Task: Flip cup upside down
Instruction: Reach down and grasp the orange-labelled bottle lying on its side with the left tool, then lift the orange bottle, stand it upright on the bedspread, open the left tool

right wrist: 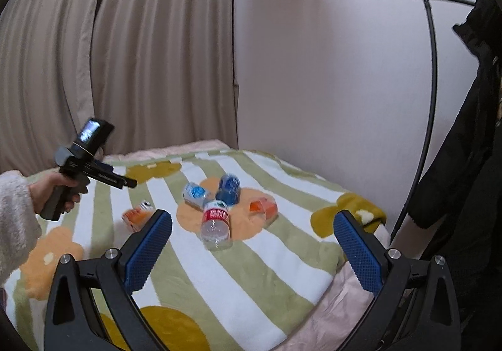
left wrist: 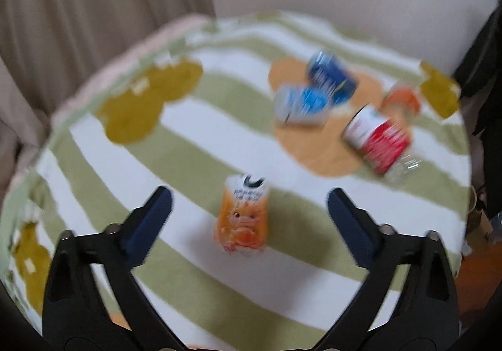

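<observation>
An orange printed cup (left wrist: 243, 214) rests on the striped blanket (left wrist: 194, 143), its dark mouth toward the far side; the left wrist view is blurred, so I cannot tell whether it stands or leans. My left gripper (left wrist: 250, 194) is open, one finger on each side of the cup and short of it, touching nothing. In the right wrist view the same cup (right wrist: 138, 216) lies low on the blanket below the left gripper (right wrist: 130, 183), which a hand (right wrist: 55, 191) holds. My right gripper (right wrist: 254, 216) is open and empty, back from the objects.
Beyond the cup lie a red-labelled clear bottle (right wrist: 216, 224), a light blue container (right wrist: 194, 194), a dark blue one (right wrist: 228, 189) and a clear orange cup (right wrist: 265, 206). Curtain and wall stand behind. A dark coat (right wrist: 464, 162) hangs at right past the blanket's edge.
</observation>
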{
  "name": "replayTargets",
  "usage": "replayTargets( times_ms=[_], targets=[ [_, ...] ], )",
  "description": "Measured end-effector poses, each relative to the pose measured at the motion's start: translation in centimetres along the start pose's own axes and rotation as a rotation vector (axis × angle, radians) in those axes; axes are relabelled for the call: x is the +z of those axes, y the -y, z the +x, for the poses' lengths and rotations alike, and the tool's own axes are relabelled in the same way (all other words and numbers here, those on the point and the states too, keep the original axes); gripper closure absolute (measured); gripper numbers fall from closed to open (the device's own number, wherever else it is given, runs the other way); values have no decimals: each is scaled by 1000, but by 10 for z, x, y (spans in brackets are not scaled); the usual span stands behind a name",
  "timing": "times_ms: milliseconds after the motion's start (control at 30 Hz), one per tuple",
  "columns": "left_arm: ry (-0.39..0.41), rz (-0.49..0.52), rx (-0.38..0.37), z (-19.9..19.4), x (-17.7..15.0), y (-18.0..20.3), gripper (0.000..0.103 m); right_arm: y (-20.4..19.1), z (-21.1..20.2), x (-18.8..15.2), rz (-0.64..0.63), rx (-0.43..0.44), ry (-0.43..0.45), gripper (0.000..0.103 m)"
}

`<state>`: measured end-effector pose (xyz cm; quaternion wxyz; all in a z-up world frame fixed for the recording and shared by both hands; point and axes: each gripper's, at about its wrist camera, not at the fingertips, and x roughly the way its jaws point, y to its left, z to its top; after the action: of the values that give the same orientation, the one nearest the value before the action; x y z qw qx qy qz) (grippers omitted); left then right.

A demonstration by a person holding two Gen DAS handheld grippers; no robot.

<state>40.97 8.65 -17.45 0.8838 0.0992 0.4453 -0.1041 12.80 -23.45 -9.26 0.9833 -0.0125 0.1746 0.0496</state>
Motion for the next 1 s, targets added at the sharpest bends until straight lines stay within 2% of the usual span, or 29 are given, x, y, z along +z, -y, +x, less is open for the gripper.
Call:
replayTargets(
  times_ms=[67, 167, 400, 433, 467, 533, 567, 700, 833, 1000],
  targets=[
    [-89, 11, -25, 36, -6, -4, 13, -1, 14, -6, -4, -2, -25, 0],
    [-170, 32, -36, 68, -15, -6, 15, -3, 30, -15, -12, -3, -56, 0],
    [-248, 52, -65, 103, -12, -11, 15, -8, 52, -30, -12, 16, -98, 0],
    [-256, 49, -71, 106, -12, -12, 25, -9, 53, -31, -15, 19, -101, 0],
    [-266, 41, -79, 109, -12, -13, 42, -9, 53, -32, -18, 22, -102, 0],
    [-282, 28, -90, 115, -10, -18, 50, -12, 56, -32, -23, 27, -103, 0],
    [-283, 20, -96, 117, -9, -21, 50, -11, 55, -33, -23, 34, -103, 0],
    [-263, -13, -107, 112, -4, -28, 51, -14, 58, -33, -19, 40, -96, 0],
    [-230, -6, -106, 88, 1, -26, 51, -13, 54, -30, -8, 45, -89, 0],
    [-173, 86, -130, 32, 7, 13, 51, -11, 39, -22, 6, 53, -65, 0]
  ],
)
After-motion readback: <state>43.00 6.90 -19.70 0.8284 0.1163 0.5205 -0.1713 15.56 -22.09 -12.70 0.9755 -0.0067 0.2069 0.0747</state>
